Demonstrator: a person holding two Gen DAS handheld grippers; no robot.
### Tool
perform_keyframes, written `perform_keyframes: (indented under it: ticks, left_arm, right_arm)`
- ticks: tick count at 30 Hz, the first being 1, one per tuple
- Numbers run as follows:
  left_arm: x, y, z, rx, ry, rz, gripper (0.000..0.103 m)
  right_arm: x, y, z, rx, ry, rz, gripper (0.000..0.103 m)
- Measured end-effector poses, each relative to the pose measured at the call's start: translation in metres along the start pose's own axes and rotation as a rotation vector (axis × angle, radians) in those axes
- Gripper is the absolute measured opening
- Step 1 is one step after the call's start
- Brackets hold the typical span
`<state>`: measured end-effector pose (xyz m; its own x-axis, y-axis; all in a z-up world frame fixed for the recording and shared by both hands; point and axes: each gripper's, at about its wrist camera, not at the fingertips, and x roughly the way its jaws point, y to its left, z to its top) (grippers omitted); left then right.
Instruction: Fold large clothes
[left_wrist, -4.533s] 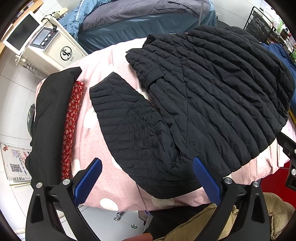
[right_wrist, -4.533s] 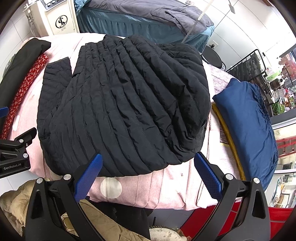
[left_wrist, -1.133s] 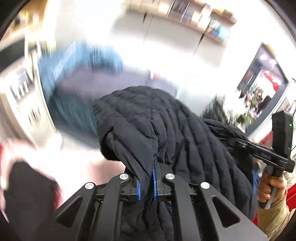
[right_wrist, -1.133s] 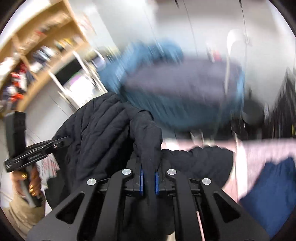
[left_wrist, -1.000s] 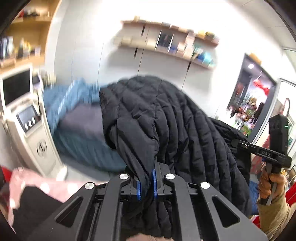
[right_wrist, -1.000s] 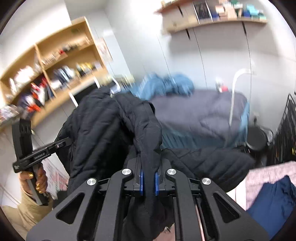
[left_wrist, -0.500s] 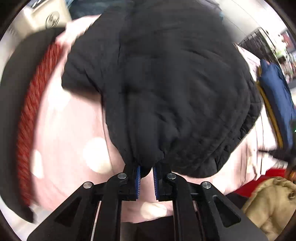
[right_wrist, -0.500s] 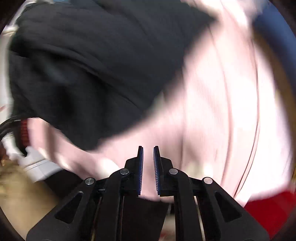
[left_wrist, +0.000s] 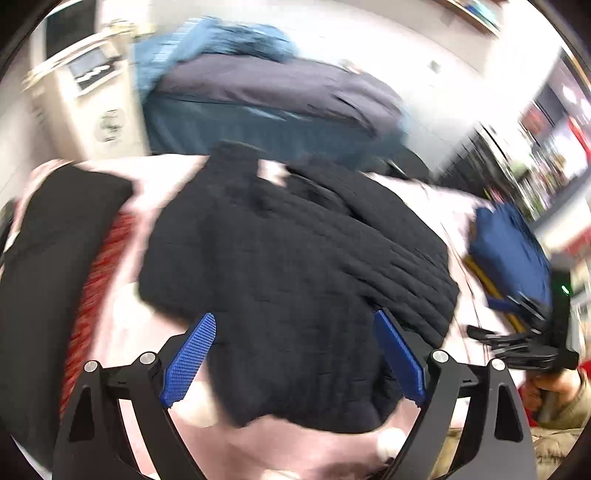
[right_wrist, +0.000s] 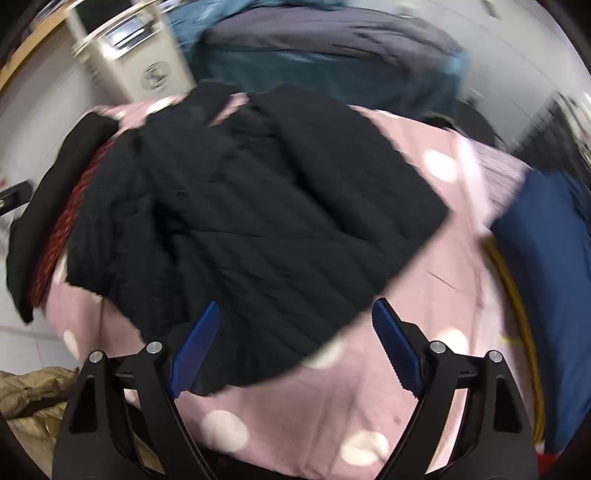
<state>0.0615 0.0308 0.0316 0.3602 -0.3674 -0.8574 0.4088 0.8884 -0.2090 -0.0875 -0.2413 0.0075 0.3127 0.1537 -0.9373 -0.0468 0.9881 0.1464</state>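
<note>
1. Left wrist view: black quilted jacket lying bunched on the pink dotted surface, hem side nearest the camera. Left claw opening, jaws wide, nothing pinched; jacket fabric seen between the pads but not pressed.
2. Right wrist view: right claw likewise opening wide and empty, hovering over the near edge of the jacket.
3. Risk: uneven landing. Far side of the jacket looks rumpled, with a strip of pink showing through near its top, so any fold made now could lock in creases.
4. Risk: snagging. Red patterned cloth and black garment lie just left of the jacket, possibly touching it; heavy blur makes that hard to tell. Could be caught in a careless grab there.
5. Risk: slipping. Puffy, slick-looking quilting may slide out of a shallow pinch.
6. Blue bundle to the right of the jacket, well apart; little danger there.
</note>
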Motion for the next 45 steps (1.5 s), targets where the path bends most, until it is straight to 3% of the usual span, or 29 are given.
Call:
perform_keyframes:
  ticks: [2, 3, 5, 6, 7, 10, 14, 17, 19, 21, 23, 25, 27, 29, 31, 34, 37, 41, 43, 45]
  left_arm:
    - [0.026, -0.032, 0.003, 0.127, 0.050, 0.029, 0.085]
    - [0.043, -0.049, 0.008, 0.175, 0.068, 0.106, 0.085]
    - [0.045, -0.062, 0.005, 0.186, 0.052, 0.147, 0.085]
    - [0.044, -0.059, 0.003, 0.170, 0.049, 0.137, 0.085]
    - [0.042, -0.055, 0.003, 0.150, 0.054, 0.129, 0.085]
    - [0.035, -0.036, 0.001, 0.111, 0.064, 0.144, 0.086]
    - [0.034, -0.016, -0.006, 0.095, 0.093, 0.136, 0.086]
    - [0.039, -0.023, -0.005, 0.132, 0.095, 0.099, 0.086]
    - [0.047, -0.042, -0.001, 0.202, 0.101, 0.056, 0.086]
    - [0.055, -0.064, 0.000, 0.286, 0.107, 0.037, 0.086]
    - [0.064, -0.088, 0.001, 0.388, 0.092, 0.018, 0.086]
    - [0.078, -0.103, 0.000, 0.471, 0.091, 0.045, 0.089]
    - [0.104, -0.104, -0.003, 0.506, 0.152, 0.093, 0.087]
    - [0.129, -0.094, -0.009, 0.499, 0.274, 0.131, 0.069]
    - [0.134, -0.081, -0.018, 0.485, 0.329, 0.121, 0.043]
    - [0.130, -0.052, -0.037, 0.392, 0.390, 0.085, 0.026]
    - [0.111, -0.030, -0.059, 0.286, 0.402, 0.040, 0.023]
    - [0.085, -0.018, -0.084, 0.239, 0.395, 0.034, 0.023]
    - [0.076, -0.013, -0.092, 0.217, 0.391, 0.040, 0.023]
    - [0.070, -0.010, -0.101, 0.201, 0.394, 0.037, 0.023]
  right_arm:
    - [0.030, 0.033, 0.002, -0.066, 0.055, 0.016, 0.081]
    - [0.049, 0.045, 0.004, -0.102, 0.085, -0.004, 0.078]
    - [0.091, 0.058, 0.002, -0.187, 0.144, -0.129, 0.067]
    - [0.105, 0.058, 0.000, -0.206, 0.161, -0.199, 0.050]
    - [0.105, 0.054, -0.002, -0.188, 0.160, -0.209, 0.029]
    - [0.061, 0.021, -0.010, -0.022, 0.048, -0.073, 0.016]
    - [0.006, -0.051, -0.050, 0.232, -0.037, 0.012, 0.013]
    - [0.002, -0.104, -0.097, 0.455, 0.031, 0.047, 0.009]
    - [0.013, -0.140, -0.139, 0.673, 0.104, 0.142, 0.009]
    - [0.029, -0.153, -0.173, 0.835, 0.185, 0.204, 0.009]
    - [0.038, -0.150, -0.187, 0.880, 0.229, 0.214, 0.009]
    - [0.031, -0.141, -0.182, 0.823, 0.212, 0.185, 0.010]
    - [0.020, -0.128, -0.167, 0.708, 0.198, 0.112, 0.017]
    - [0.006, -0.107, -0.155, 0.610, 0.185, 0.034, 0.047]
    - [-0.016, -0.084, -0.133, 0.456, 0.120, -0.072, 0.058]
    - [-0.035, -0.052, -0.101, 0.230, 0.020, -0.140, 0.061]
    - [-0.045, -0.019, -0.079, 0.028, -0.042, -0.135, 0.072]
    - [-0.010, 0.044, -0.038, -0.218, -0.009, -0.118, 0.073]
    - [0.020, 0.073, -0.026, -0.316, 0.027, -0.163, 0.073]
    - [0.048, 0.092, -0.022, -0.416, 0.052, -0.283, 0.073]
